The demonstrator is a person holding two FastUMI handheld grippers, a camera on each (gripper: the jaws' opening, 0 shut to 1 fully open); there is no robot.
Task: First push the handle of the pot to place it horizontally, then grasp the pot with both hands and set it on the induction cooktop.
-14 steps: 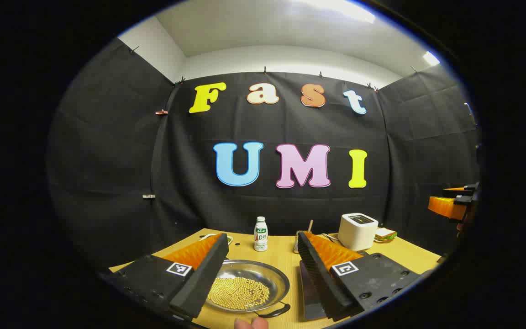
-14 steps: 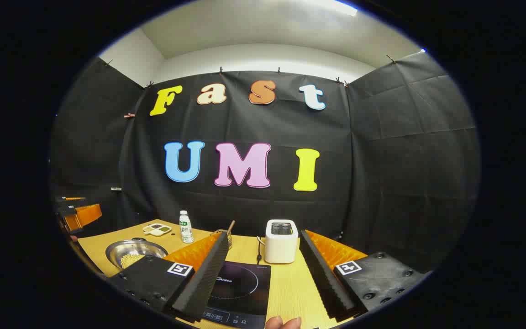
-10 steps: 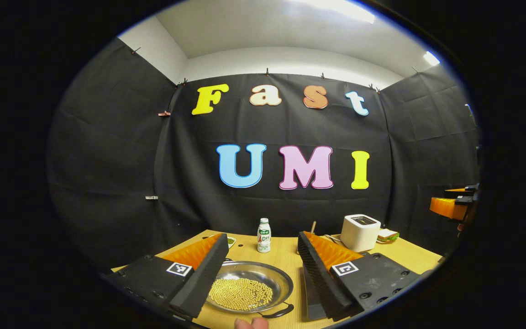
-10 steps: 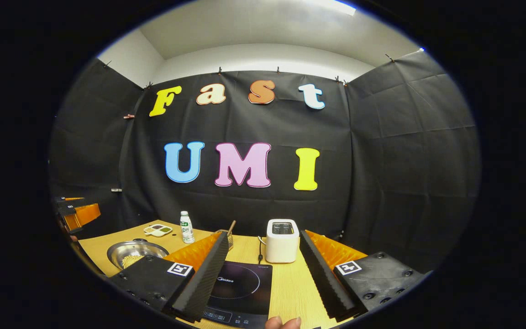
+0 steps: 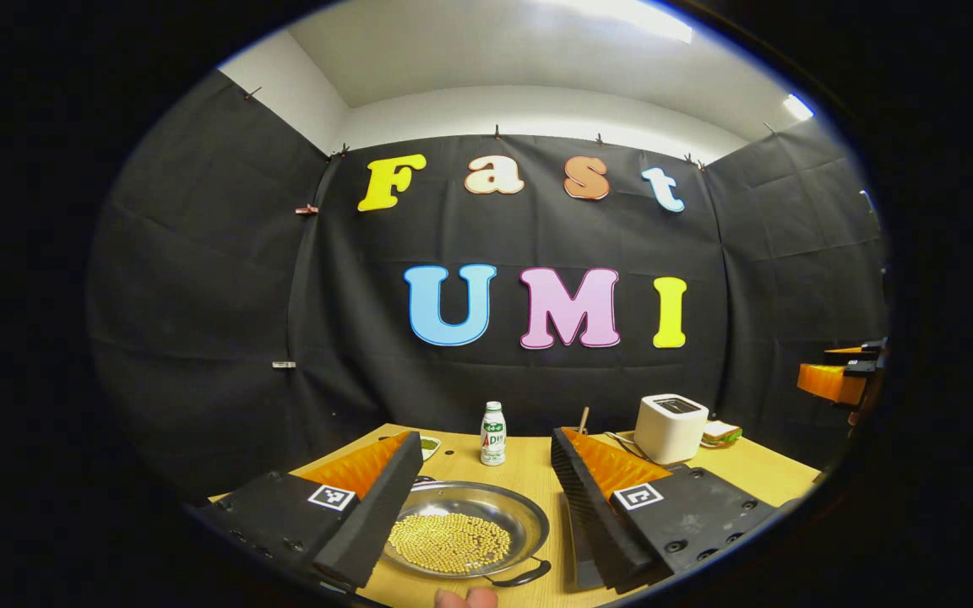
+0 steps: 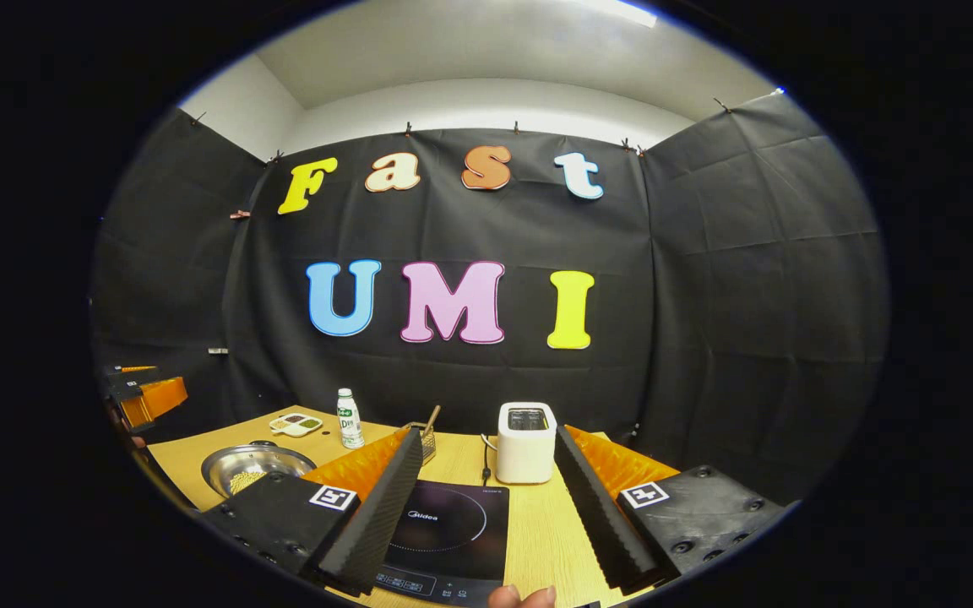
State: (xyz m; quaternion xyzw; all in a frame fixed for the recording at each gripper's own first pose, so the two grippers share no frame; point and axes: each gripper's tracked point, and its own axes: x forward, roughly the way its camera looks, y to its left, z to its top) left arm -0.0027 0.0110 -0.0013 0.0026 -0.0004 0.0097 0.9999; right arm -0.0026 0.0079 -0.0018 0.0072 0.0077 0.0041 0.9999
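Both hand-held grippers agape: left over pot, right over cooktop

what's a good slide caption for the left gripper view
Open left hand-held gripper poised above a pot of yellow beans on a wooden table.

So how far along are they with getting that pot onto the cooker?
Barely started. Nothing looks done: the pot of yellow beads sits on the table, beside the induction cooktop, whose surface is bare. Its near handle points toward the person rather than sideways. In hand: the left gripper hovers open above the pot, the right gripper open above the cooktop. Left: pushing the handle, gripping, lifting across.
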